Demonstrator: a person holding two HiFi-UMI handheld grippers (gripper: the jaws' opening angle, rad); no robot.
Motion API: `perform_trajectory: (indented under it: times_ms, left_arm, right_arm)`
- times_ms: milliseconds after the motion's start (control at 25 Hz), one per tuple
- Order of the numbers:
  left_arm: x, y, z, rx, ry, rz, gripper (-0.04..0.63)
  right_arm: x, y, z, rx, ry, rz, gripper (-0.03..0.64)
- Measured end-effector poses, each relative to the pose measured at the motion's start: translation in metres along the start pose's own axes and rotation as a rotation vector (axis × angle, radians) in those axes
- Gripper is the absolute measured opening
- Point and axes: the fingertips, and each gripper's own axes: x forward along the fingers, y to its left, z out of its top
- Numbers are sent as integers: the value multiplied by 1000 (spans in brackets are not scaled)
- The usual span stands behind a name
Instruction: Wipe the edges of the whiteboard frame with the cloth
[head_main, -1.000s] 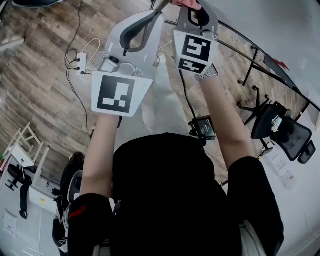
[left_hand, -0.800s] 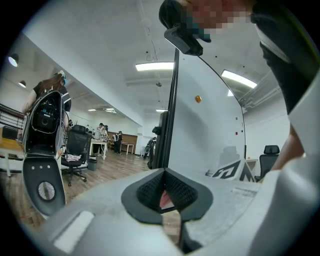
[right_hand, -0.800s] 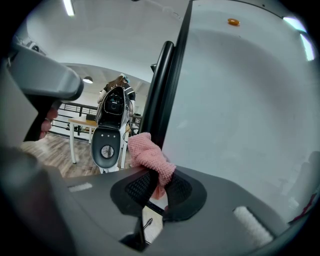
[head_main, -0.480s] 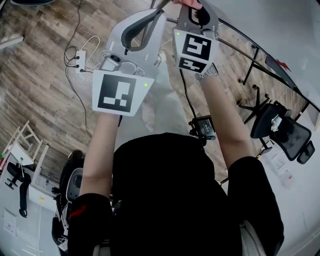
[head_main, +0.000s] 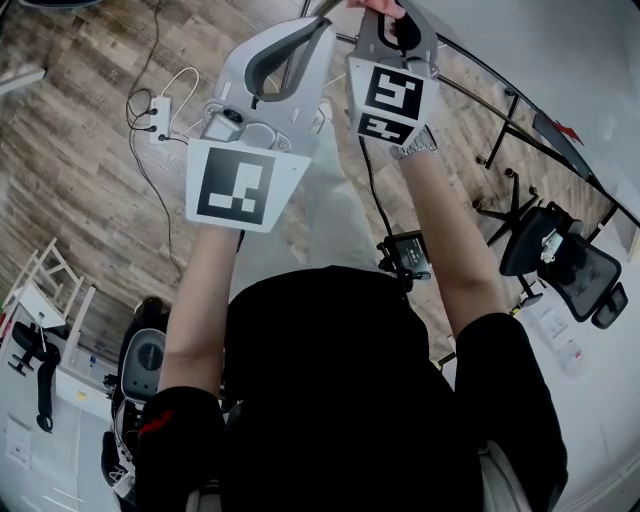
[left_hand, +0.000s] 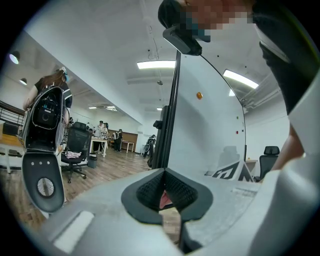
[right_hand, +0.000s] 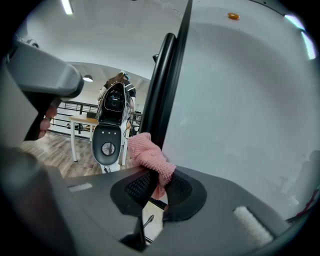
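Observation:
A pink knitted cloth is pinched in my right gripper, which is shut on it. The cloth's free end rests against the black frame along the whiteboard's left edge; the white board surface fills the right of that view. My left gripper is shut, pads together, pointing at the same black frame; a pink sliver shows behind the pads, and I cannot tell what it is. In the head view both marker cubes are raised in front of me, with the jaws cut off at the top.
An office chair stands on the right by the board's feet. A power strip with cables lies on the wooden floor at left. A black-and-grey device with a round dial stands behind the frame. People and desks are far back.

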Motion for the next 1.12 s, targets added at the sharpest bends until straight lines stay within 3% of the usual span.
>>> perform_trajectory:
  times_ms: [1120]
  left_arm:
    - [-7, 5, -23, -25, 28, 29, 2]
  right_arm:
    - [12, 7, -35, 28, 78, 9, 34]
